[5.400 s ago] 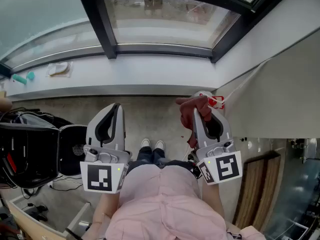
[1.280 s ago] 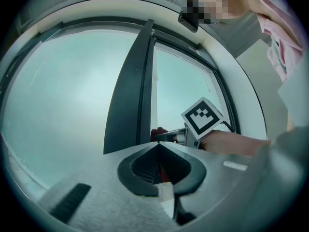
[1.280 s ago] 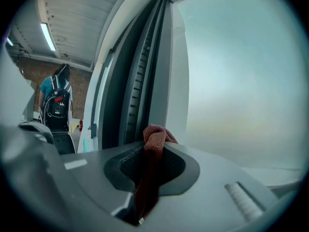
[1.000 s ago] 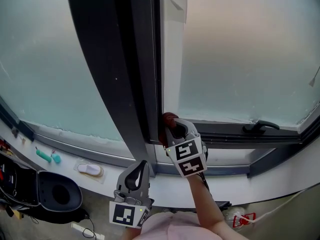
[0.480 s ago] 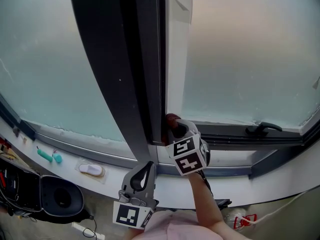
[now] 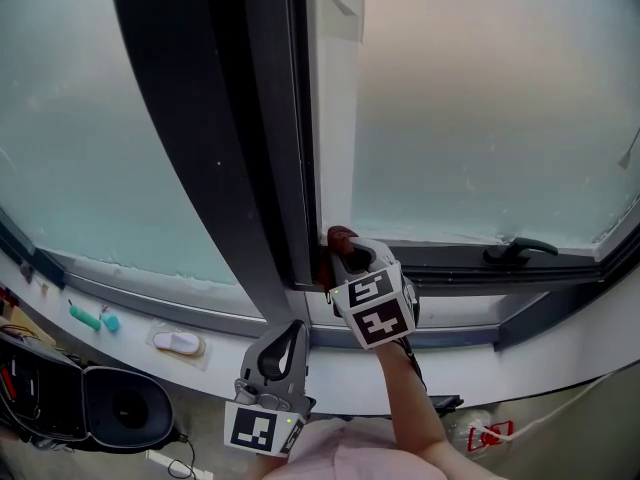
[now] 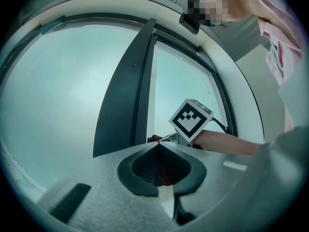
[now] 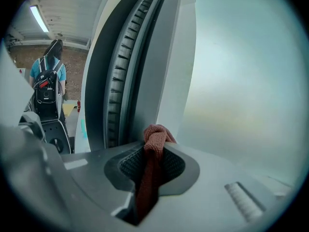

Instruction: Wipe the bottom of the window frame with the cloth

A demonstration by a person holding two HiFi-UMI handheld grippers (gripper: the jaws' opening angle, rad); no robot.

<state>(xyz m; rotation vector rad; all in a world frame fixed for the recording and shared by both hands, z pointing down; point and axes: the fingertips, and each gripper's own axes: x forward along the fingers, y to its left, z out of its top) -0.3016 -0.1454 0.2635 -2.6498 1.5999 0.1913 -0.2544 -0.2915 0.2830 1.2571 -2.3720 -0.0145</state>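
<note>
Nearest to the person, the left gripper hangs low, below and a bit left of the foot of the dark upright post. Its jaws are pressed together with nothing gripped as far as I can tell, so it's just idling.

Down on the floor, way left of the post's foot, there's a black case with a round hollow. It's only dark inside, so I can't say what's in it. On the white sill, left of the post, a little clear tray holds a white lump. A teal thing lies loose further left.

Now the actual job: the right gripper has its jaws clamped on the reddish-brown cloth. The bunched end pokes out past the tips, right at the post's foot, in the corner where the bottom rail starts. It looks pressed into that corner.

To me that's the very start of the wiping pass. The next move should be dragging the cloth rightwards along the rail, away from the post, keeping pressure down. Watch the window handle sitting on the rail far right of the post, since it'll need going around.
</note>
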